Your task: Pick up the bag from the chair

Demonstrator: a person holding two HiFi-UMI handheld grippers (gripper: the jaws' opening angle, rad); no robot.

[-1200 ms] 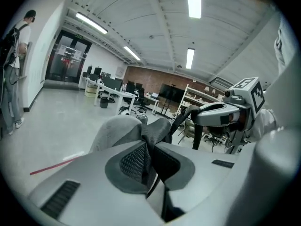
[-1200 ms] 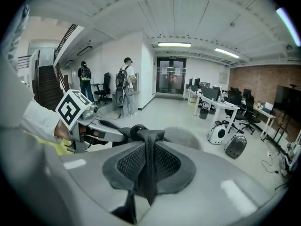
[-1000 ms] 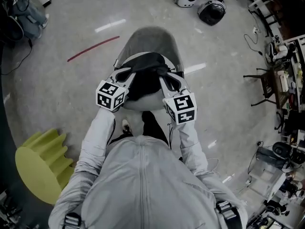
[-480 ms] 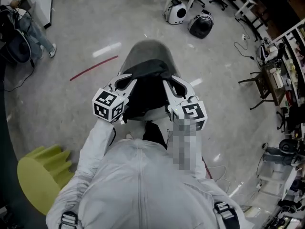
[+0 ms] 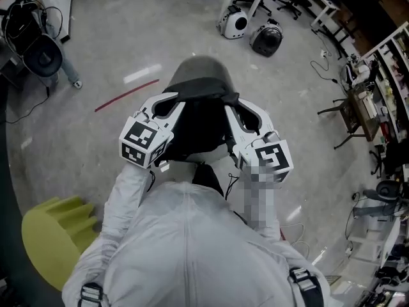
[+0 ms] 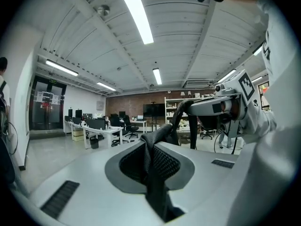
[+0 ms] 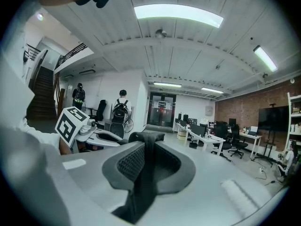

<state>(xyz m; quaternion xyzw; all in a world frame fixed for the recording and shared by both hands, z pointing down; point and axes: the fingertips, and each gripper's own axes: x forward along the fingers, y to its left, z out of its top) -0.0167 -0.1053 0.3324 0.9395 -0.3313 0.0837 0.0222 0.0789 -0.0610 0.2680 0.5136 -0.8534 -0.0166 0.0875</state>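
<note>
In the head view a black bag [image 5: 197, 130] hangs between my two grippers, over a grey chair [image 5: 198, 69]. Whether its bottom touches the seat is hidden. My left gripper [image 5: 167, 105] is shut on the bag's left strap [image 6: 153, 171], which runs through the jaws [image 6: 155, 144] in the left gripper view. My right gripper [image 5: 235, 109] is shut on the right strap [image 7: 142, 173], which is pinched in the jaws [image 7: 148, 142] in the right gripper view. Each gripper view also shows the other gripper across the bag: the right gripper [image 6: 221, 106] and the left gripper's marker cube [image 7: 70, 122].
A yellow-green ribbed seat [image 5: 54, 235] stands at the lower left. A red line [image 5: 126, 94] marks the floor left of the chair. Two rounded cases [image 5: 265, 37] lie on the floor behind it. Desks and cables [image 5: 377, 75] line the right side. People [image 7: 121, 109] stand further off.
Both grippers have risen towards the camera with the straps in them, and the bag has come up from the chair seat. The head view has shifted forward.
</note>
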